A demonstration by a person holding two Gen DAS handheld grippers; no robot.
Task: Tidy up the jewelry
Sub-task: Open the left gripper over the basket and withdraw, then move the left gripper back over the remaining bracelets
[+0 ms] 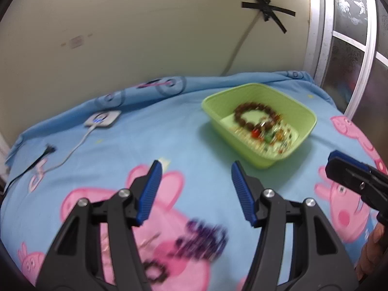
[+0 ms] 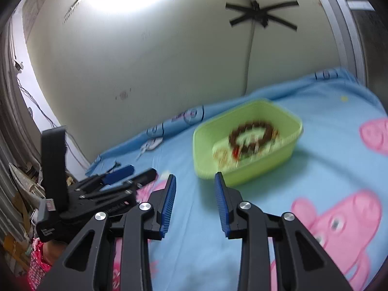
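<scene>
A light green tub point(image 1: 303, 118) point(image 2: 203, 135) sits on the blue cartoon bedsheet and holds a brown bead bracelet point(image 1: 245, 108) point(image 2: 245, 131) and a tangle of coloured jewelry point(image 1: 269, 137). On the sheet below my left gripper point(image 1: 195, 167) lie a purple bead bracelet point(image 1: 206, 238), a dark bead bracelet point(image 1: 155, 270) and a thin pale piece point(image 1: 150, 238), all blurred. The left gripper is open and empty. My right gripper point(image 2: 194, 177) is open and empty, just in front of the tub. It shows in the left wrist view point(image 1: 339, 162) at the right edge. The left gripper shows in the right wrist view point(image 2: 135, 172).
A white charger puck point(image 1: 103, 120) with a cable and a black cable point(image 1: 31, 165) lie at the bed's far left. The wall with a taped cable point(image 1: 265, 7) stands behind the bed. A window frame point(image 1: 349, 48) is at the right.
</scene>
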